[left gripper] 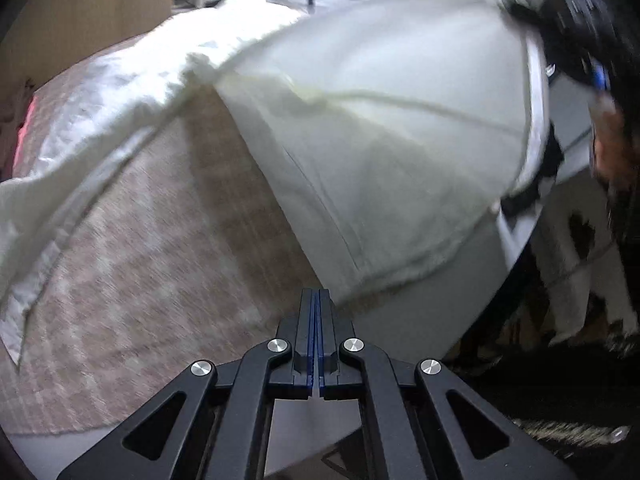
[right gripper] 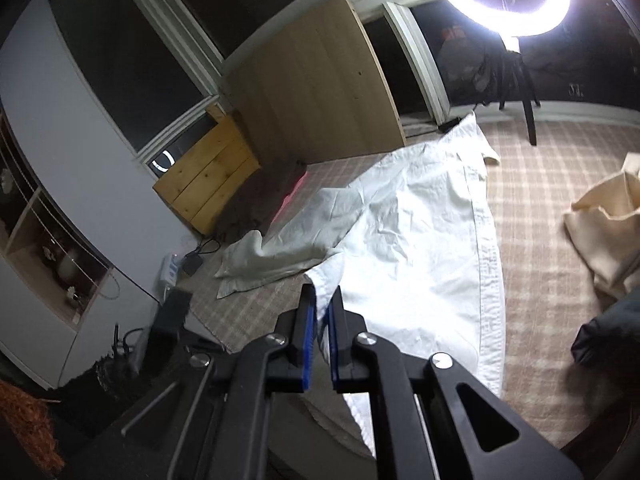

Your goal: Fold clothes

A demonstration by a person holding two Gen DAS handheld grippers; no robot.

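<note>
**White shirt part-lifted over the plaid rug**

The left wrist view is blurred. In it the left gripper has its two fingers pressed together, blue pads meeting, with nothing visible between them. Just ahead hangs a raised span of the shirt, pale and taut, its lower hem close to the fingertips but not in them. More of the shirt trails off to the left over the rug. At the right edge, the other gripper shows as a dark blur against the cloth's top corner, with a hand below it; whether it holds the cloth cannot be told from here.

The right wrist view is sharper and shows the room. The right gripper has a narrow gap between its fingers, and a corner of the shirt sits in that gap. The shirt spreads flat and wrinkled across the rug beyond it. Only this view shows the ring light at top right, a wooden cabinet, a wooden crate, and a cream cloth lying apart at the right.
</note>
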